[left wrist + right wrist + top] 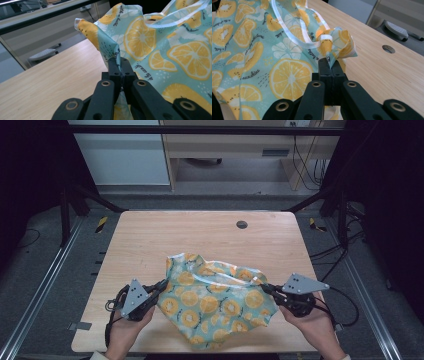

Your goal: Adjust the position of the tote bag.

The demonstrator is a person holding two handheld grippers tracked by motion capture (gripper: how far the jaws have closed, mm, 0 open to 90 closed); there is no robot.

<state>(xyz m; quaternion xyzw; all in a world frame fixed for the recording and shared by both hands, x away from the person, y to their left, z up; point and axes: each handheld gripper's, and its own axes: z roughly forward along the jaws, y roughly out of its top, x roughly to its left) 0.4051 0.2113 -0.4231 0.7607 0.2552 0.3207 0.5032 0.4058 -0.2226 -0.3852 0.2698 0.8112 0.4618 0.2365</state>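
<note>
Lower left of high view: left gripper [161, 286] is clamped on the near-left edge of the lemon-print cloth [217, 302], only a thin pinch of hem being caught betw. the jaws. Cloth is spread at lower centre of the wooden table [150, 235], rumpled, its front hanging at the table's near edge. Lower right: right gripper [266, 289] is clamped on a bunched corner w/ white trim [294, 35]. Risk: if the cloth is pulled taut unevenly, the thin left pinch could be lost & that side dropped; the loose trim could be snagged.
</note>
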